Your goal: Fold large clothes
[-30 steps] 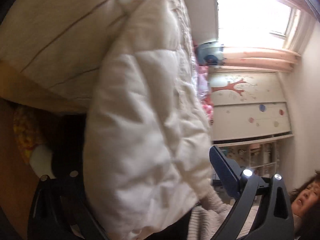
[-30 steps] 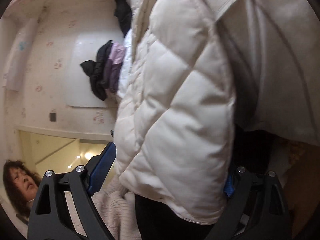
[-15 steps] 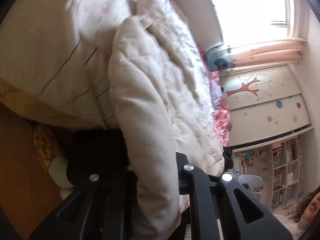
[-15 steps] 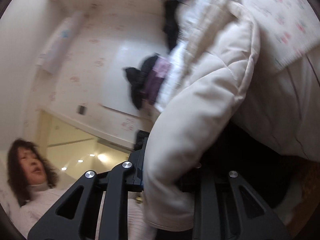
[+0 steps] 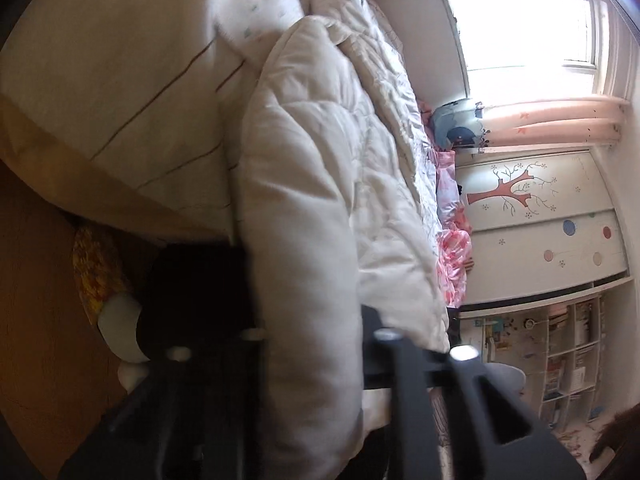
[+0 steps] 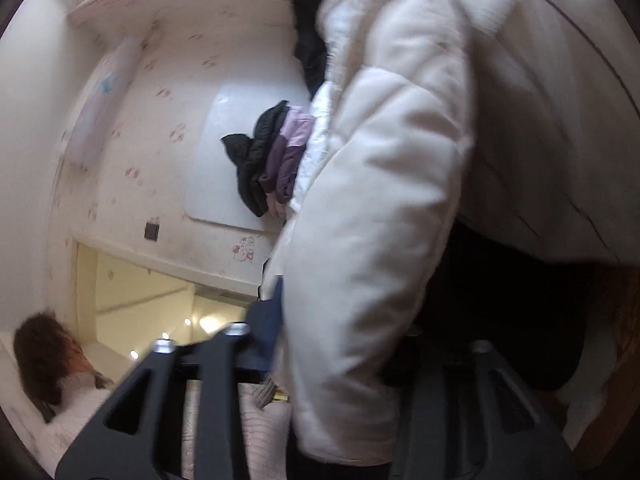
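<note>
the white quilted jacket (image 5: pixel 320 184) hangs between both grippers, against the side of the bed (image 5: pixel 120 92), which fills the frame edge behind it. in both wrist views the jacket's long axis runs from the bottom of the frame to the top, away from the fingers, and its far end lies against the floral bedding (image 5: pixel 256 4).

left gripper (image 5: pixel 312 344): both jaws are closed in against a thick fold of the jacket, with padded fabric bulging out on either side of the fingers (image 5: pixel 404 364).

right gripper (image 6: pixel 344 344): the jaws clamp another fold of the same jacket (image 6: pixel 384 208); the blue pad of one of the fingers (image 6: pixel 268 324) presses against the fabric.

a dark and purple garment pile (image 6: pixel 272 156) lies beyond the jacket in the right wrist view. pink bedding (image 5: pixel 452 248) lies beyond it in the left wrist view, under the window (image 5: pixel 528 28). the frames are motion-blurred; finer seam detail cannot be read.
</note>
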